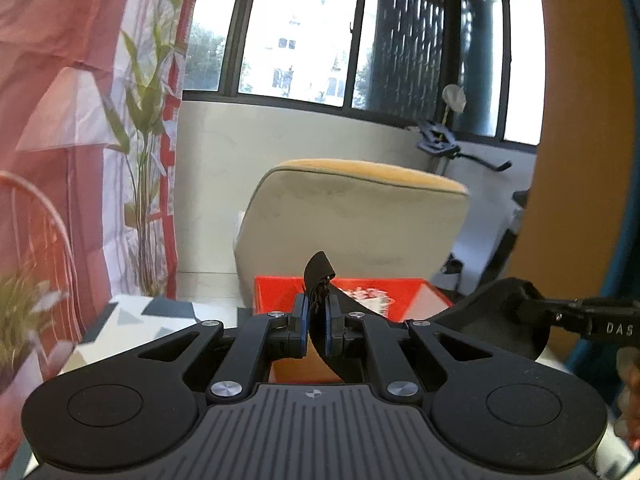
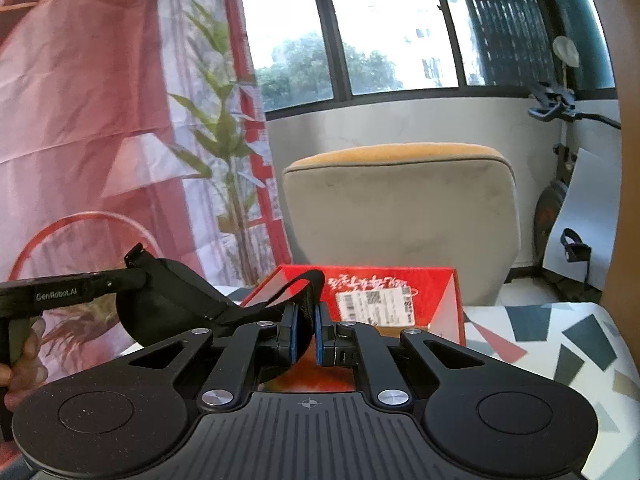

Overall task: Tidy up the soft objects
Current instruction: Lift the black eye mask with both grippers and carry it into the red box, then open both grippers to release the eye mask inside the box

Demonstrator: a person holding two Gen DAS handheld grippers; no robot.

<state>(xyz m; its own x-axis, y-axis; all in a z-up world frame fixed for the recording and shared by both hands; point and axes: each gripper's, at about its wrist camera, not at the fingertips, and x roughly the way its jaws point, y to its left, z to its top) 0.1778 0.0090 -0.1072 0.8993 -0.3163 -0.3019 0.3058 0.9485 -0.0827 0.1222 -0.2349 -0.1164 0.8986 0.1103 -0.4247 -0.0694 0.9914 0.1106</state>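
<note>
A black soft eye mask (image 1: 496, 320) hangs in the air between my two grippers, above a red box (image 1: 400, 298). My left gripper (image 1: 316, 320) is shut on one end of the mask's black strap (image 1: 318, 270), which sticks up between the blue pads. My right gripper (image 2: 306, 330) is shut on the other part of the strap (image 2: 306, 284). In the right wrist view the mask's padded body (image 2: 168, 300) hangs at the left, pinched by the left gripper's fingers. In the left wrist view the right gripper's fingers (image 1: 560, 308) hold the mask at the right.
The red box (image 2: 400, 292) with a white label lies on a table with a white cloth of grey and red shapes (image 2: 560, 340). A grey and yellow chair back (image 2: 400, 204) stands behind it. A pink curtain (image 2: 80, 100), a plant (image 2: 224, 128) and windows are beyond.
</note>
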